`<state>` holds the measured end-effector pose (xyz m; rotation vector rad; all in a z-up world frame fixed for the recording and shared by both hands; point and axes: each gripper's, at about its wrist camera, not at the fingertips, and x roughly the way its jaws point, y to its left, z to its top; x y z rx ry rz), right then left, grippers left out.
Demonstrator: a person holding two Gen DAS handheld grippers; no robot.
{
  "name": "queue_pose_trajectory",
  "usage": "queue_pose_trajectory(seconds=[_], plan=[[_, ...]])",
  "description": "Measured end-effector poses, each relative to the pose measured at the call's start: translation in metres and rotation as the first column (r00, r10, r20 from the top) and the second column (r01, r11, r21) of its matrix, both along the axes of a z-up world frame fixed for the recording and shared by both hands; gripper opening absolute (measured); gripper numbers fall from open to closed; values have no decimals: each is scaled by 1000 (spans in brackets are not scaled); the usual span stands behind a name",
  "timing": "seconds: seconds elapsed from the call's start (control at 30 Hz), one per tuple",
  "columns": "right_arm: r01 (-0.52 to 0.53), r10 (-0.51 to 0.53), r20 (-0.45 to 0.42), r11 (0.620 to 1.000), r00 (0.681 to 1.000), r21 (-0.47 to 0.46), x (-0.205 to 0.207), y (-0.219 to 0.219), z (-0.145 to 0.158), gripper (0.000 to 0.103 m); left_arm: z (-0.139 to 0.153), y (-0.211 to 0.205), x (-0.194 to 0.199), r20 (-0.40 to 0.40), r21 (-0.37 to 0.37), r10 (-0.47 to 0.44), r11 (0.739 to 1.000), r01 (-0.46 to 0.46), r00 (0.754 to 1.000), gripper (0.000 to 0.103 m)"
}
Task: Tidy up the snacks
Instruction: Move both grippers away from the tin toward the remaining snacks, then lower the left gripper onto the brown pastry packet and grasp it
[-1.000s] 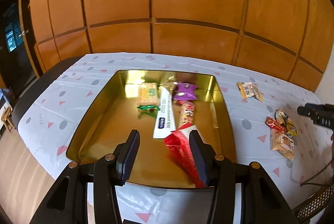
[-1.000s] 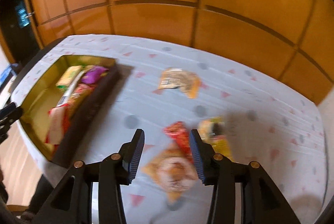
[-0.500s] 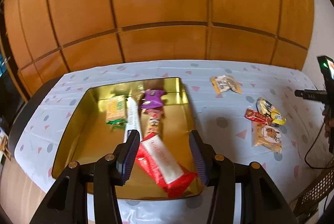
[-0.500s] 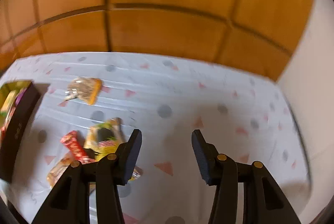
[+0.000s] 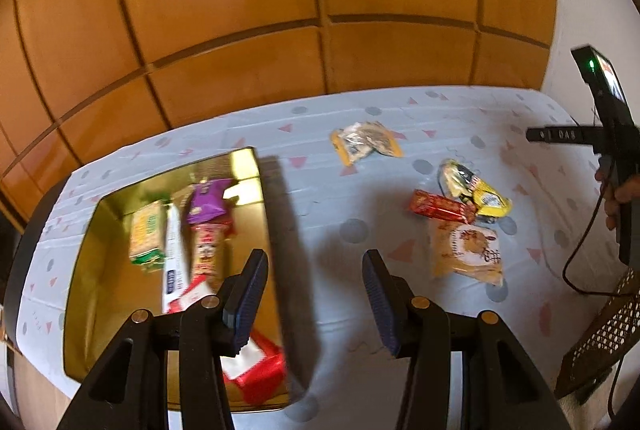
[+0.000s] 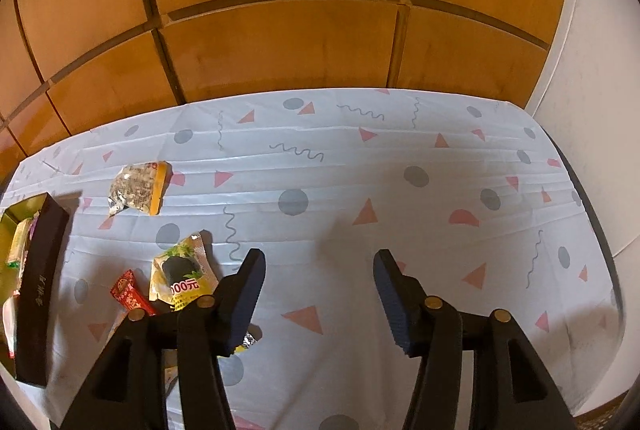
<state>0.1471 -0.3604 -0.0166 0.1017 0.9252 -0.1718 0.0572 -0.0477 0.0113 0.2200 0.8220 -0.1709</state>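
Observation:
A gold tin tray (image 5: 100, 294) on the left of the table holds several snack packets, among them a red-and-white packet (image 5: 256, 370) at its near corner. My left gripper (image 5: 312, 294) is open and empty, over the tray's right edge. Loose on the cloth lie an orange-edged packet (image 5: 366, 143), a yellow packet (image 5: 476, 189), a red bar (image 5: 440, 207) and an orange pastry packet (image 5: 468, 250). My right gripper (image 6: 320, 294) is open and empty over bare cloth, right of the yellow packet (image 6: 182, 274) and the red bar (image 6: 130, 294).
The table wears a white cloth (image 6: 360, 189) with grey dots and pink triangles. A wooden panelled wall (image 5: 280, 9) stands behind it. A wicker chair (image 5: 600, 342) and a black cable (image 5: 576, 262) are at the right. The tray's dark side (image 6: 38, 286) shows at left.
The left gripper let go of the red-and-white packet, which now lies in the tray, and swung right. The right gripper swung right, away from the loose snacks.

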Motion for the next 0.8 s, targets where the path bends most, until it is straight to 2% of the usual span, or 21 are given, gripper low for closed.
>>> queue_pose_trajectory(seconds=[0.23, 0.53, 0.6, 0.67, 0.73, 0.8], plan=[[6, -6, 4, 1000, 1000, 15, 0, -1, 1, 61, -16, -25, 9, -64, -1, -68, 998, 69, 996, 50], [-7, 7, -8, 1000, 1000, 26, 1, 1, 0, 63, -32, -48, 28, -185, -143, -157, 981, 132, 970, 50], [-13, 13, -8, 1000, 1000, 26, 1, 2, 0, 63, -36, -57, 31, -207, -157, -187, 975, 156, 960, 50], [-19, 19, -11, 999, 1000, 27, 2, 3, 0, 64, -42, -66, 33, -258, -211, -226, 962, 174, 939, 50], [-22, 22, -14, 999, 1000, 28, 2, 4, 0, 64, -48, -74, 34, -297, -251, -246, 952, 173, 923, 57], [-26, 27, -15, 999, 1000, 31, 2, 4, 0, 65, -57, -84, 34, -353, -286, -286, 940, 188, 891, 58]])
